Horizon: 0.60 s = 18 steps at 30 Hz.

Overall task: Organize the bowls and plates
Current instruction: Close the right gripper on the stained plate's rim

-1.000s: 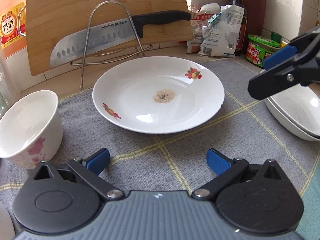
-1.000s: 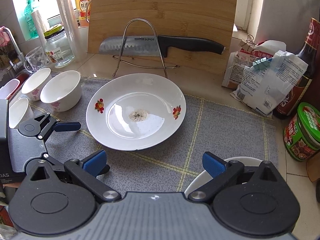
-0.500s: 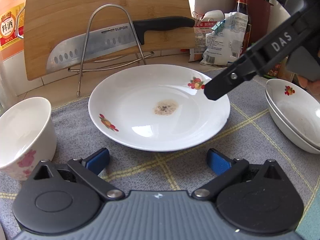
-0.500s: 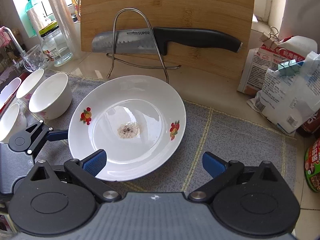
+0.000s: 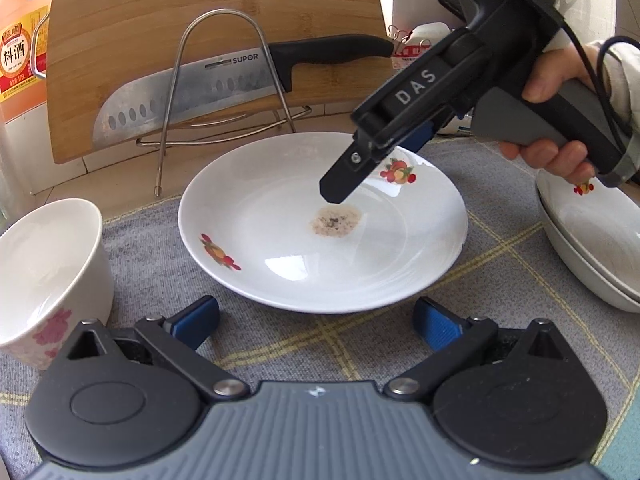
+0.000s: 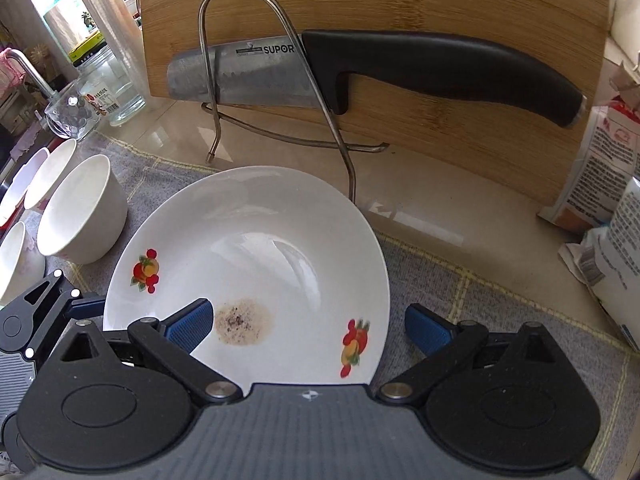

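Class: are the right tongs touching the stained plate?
Cannot tell: the right tongs straddle the plate rim, open; neither view plainly shows contact or gap.

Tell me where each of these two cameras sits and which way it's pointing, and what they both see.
Left wrist: low over the grey mat, behind the open left gripper, facing the plate, with the knife beyond; the right gripper and the hand holding it reach in from the right.
Right wrist: above the plate, behind the open right gripper, looking down and toward the cutting board; the left gripper shows at the left edge.
Shared: plate, knife, cutting board, wire rack, white bowl.
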Each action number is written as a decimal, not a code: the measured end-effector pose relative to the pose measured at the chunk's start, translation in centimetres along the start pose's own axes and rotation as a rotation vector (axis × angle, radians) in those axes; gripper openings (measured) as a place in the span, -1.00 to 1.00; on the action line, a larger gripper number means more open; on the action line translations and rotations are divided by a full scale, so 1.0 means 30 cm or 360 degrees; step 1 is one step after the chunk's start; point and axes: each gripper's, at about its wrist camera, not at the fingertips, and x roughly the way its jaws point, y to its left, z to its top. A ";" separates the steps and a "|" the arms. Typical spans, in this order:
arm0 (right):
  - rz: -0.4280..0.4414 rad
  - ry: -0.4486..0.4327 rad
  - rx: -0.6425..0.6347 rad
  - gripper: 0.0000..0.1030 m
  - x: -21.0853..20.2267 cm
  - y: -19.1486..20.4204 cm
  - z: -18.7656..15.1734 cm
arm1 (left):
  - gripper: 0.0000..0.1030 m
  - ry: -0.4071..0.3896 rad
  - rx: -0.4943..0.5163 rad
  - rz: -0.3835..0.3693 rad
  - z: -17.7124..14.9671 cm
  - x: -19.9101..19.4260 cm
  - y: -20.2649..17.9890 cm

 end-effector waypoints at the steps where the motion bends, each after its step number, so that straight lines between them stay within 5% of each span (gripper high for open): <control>1: 0.0015 0.0007 -0.0009 1.00 0.009 0.001 0.008 | 1.00 -0.0004 0.0001 -0.0001 0.000 0.001 0.001; 18: 0.0179 0.0021 -0.0097 1.00 0.066 -0.004 0.119 | 1.00 -0.0027 0.0036 -0.0029 -0.004 -0.004 0.007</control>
